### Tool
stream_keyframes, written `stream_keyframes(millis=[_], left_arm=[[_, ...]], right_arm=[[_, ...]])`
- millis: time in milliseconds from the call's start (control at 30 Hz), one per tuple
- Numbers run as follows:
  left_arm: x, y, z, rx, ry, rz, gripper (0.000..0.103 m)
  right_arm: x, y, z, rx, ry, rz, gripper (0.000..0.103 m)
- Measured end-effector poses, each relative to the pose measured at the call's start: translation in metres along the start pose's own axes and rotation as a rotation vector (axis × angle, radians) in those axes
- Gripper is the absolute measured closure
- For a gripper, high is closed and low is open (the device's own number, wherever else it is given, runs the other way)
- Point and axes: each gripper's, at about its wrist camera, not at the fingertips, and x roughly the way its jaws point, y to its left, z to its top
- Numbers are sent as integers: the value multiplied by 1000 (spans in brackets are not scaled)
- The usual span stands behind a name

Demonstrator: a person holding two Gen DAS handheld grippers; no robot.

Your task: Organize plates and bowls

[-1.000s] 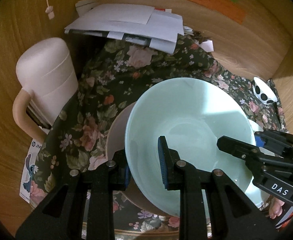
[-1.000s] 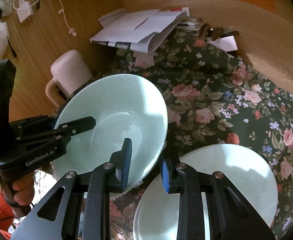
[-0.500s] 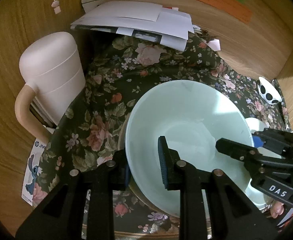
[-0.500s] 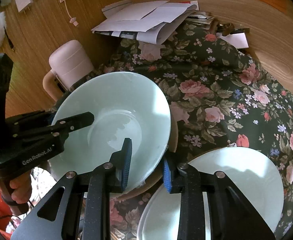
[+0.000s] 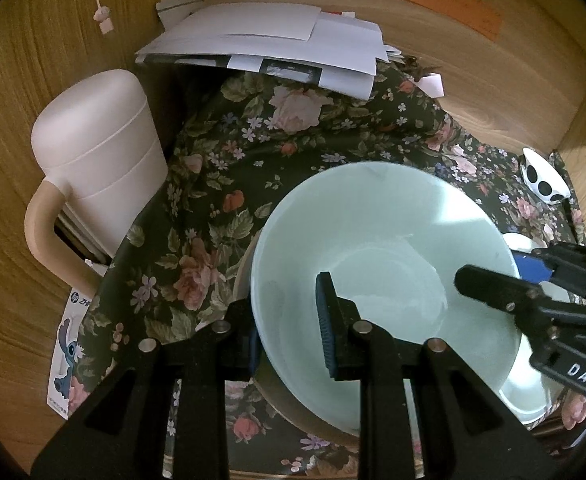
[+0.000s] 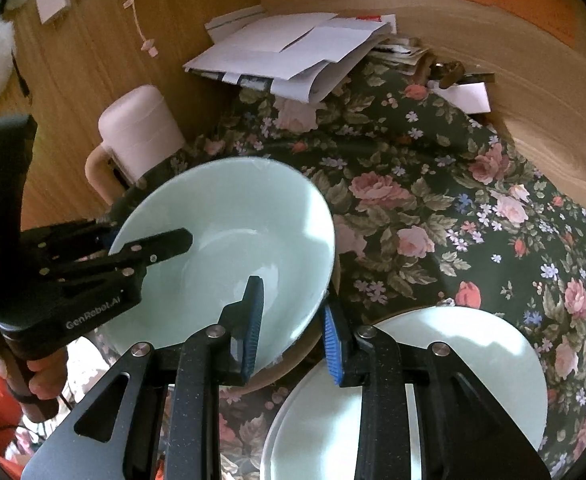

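1. In the left wrist view, our left gripper (image 5: 289, 320) straddles the near-left rim of the mint bowl (image 5: 377, 248): one pad sits inside the bowl, the other outside under the rim. The jaws stand fairly wide and we cannot tell whether the pads truly pinch the wall or only bracket it
2. In the right wrist view, our right gripper (image 6: 293, 320) straddles the opposite rim of the same mint bowl (image 6: 229, 240), lower centre of the frame, blue pads either side of the edge. A gap shows between the outer pad and the rim, so this one looks released, or nearly so
3. The bowl fills the lower centre-right of the left view and tilts slightly. It sits on, or just above, a beige dish (image 5: 249, 268) whose edge peeks out at its lower left; we cannot tell if they touch
4. What the next move turns on: the bowl lies between both sets of jaws, each at a rim, so neither hand is nearer. We judge that if it is seated, both grippers back off outward along their own axes
5. Outward: a stack of pale plates (image 6: 453, 368) at lower right of the right view, on the floral cloth (image 6: 433, 208). A pink lidded jug (image 5: 101, 152) stands at left and papers (image 5: 277, 44) at top centre
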Motion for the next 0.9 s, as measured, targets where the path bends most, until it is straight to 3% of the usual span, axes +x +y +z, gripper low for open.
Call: stream_keyframes(millis=[433, 533, 600, 767, 900], left_arm=[[2, -9, 7, 50, 7, 34, 78], [0, -10, 12, 46, 12, 38, 67], [-6, -11, 15, 45, -9, 39, 46], [-34, -29, 26, 88, -110, 36, 32], [-52, -50, 34, 129, -168, 23, 25]], right_arm=[[-13, -7, -2, 2, -47, -20, 70], [-20, -11, -3, 14, -65, -30, 59], [-26, -14, -3, 22, -83, -36, 50], [-47, -25, -3, 39, -142, -65, 38], [-67, -36, -4, 52, -193, -94, 36]])
